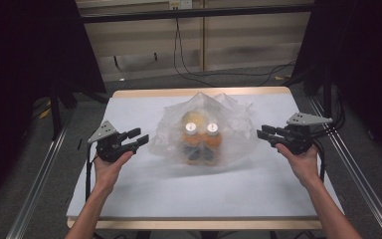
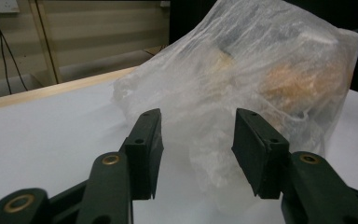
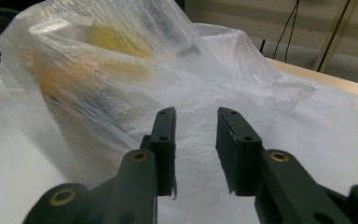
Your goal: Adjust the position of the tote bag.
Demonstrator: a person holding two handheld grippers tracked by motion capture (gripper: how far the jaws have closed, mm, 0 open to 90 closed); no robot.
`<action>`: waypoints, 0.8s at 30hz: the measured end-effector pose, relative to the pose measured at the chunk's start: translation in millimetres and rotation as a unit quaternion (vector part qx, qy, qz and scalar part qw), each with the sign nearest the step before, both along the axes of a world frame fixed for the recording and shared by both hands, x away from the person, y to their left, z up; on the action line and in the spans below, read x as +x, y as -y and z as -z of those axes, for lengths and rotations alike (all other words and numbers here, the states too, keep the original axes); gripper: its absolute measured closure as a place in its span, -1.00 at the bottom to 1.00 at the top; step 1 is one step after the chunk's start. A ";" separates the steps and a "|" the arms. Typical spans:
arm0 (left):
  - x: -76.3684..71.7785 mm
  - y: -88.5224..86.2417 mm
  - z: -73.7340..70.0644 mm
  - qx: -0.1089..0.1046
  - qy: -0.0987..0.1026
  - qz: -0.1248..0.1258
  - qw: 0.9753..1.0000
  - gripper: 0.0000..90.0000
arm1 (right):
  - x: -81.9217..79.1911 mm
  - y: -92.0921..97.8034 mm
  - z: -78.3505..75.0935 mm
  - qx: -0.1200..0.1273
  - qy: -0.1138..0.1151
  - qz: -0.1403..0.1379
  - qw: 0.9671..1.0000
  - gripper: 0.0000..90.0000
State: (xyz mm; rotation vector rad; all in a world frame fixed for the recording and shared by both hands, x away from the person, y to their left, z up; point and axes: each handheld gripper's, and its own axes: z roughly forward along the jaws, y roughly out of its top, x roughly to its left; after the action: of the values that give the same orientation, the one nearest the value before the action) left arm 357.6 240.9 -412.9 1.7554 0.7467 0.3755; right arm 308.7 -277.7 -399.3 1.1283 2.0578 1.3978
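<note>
**op_remote:** Two grippers, one crinkly plastic bag (image 1: pixel 204 130), and I'm about to go in from both sides. The bag sits mid-table on the white table cover (image 1: pixel 144 191). My left gripper (image 1: pixel 135 139) is just beside the bag's left edge, jaws released with a clear gap, nothing between them. My right gripper (image 1: pixel 263 134) is near the bag's right side, not touching, jaws also apart and empty. Tips?

**benchrat:** I'd pinch film only, not whatever's inside. In your left gripper view the bag (image 2: pixel 242 93) bulges right ahead of the jaws, so come in low where the loose plastic pools on the cover. Same on the right: that flap of bag (image 3: pixel 242 79) spreading past the jaws looks like the slack part. Grab both sides evenly or it'll likely tip.

**op_remote:** Fair. What's in it, though? From above I see two white caps (image 1: pixel 201 127) side by side over something orange, so I guess bottles.

**benchrat:** Can't tell for sure, the film smears everything. I also can't find the bag's mouth, and its far side is hidden behind the bulge.
</note>
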 end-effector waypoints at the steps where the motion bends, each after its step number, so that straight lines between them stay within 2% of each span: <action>1: 5.2 3.9 -1.1 0.003 0.000 0.006 1.000 0.19 | 3.3 0.9 -0.2 -0.007 -0.003 0.001 1.000 0.52; 2: 5.2 3.9 -1.1 0.003 0.000 0.006 1.000 0.19 | 3.3 0.9 -0.2 -0.007 -0.003 0.001 1.000 0.52; 3: 10.5 8.3 -1.3 0.001 -0.003 0.019 1.000 0.20 | 7.9 2.0 -0.6 -0.009 -0.007 0.000 1.000 0.52; 8: 20.7 17.3 -1.7 0.004 -0.006 0.025 1.000 0.23 | 23.6 3.7 0.7 -0.014 -0.017 0.004 1.000 0.50; 10: 30.4 24.1 -4.8 0.016 -0.002 0.031 0.999 0.28 | 33.5 3.8 1.0 -0.014 -0.020 0.007 1.000 0.50; 15: 39.1 29.5 -10.0 0.010 -0.004 0.036 0.999 0.39 | 56.0 -1.3 -1.9 -0.018 -0.026 0.013 0.999 0.45; 17: 39.8 31.2 -10.9 0.009 -0.005 0.038 0.999 0.39 | 60.0 -2.8 -3.5 -0.021 -0.024 0.013 0.999 0.42; 18: 40.5 32.5 -11.5 0.013 -0.003 0.039 0.999 0.37 | 69.0 -6.3 -7.0 -0.024 -0.026 0.009 0.999 0.30; 19: 41.7 33.2 -11.5 0.012 0.000 0.043 0.999 0.37 | 69.0 -6.3 -7.0 -0.024 -0.026 0.009 0.999 0.30; 20: 41.8 34.8 -11.4 0.013 -0.006 0.041 0.999 0.34 | 71.8 -7.5 -8.0 -0.025 -0.025 0.007 0.999 0.26; 21: 42.8 36.2 -9.9 0.005 -0.011 0.044 0.999 0.21 | 78.3 -11.7 -9.5 -0.025 -0.034 0.002 0.999 0.11; 24: 40.3 38.4 -9.2 0.011 -0.012 0.055 0.998 0.07 | 80.9 -15.7 -8.8 -0.020 -0.040 -0.006 0.999 0.02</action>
State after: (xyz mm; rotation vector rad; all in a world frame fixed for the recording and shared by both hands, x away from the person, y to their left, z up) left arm 397.9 202.5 -403.8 1.8158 0.6633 0.2895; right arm 389.6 -262.0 -390.5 1.1749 2.1405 1.3304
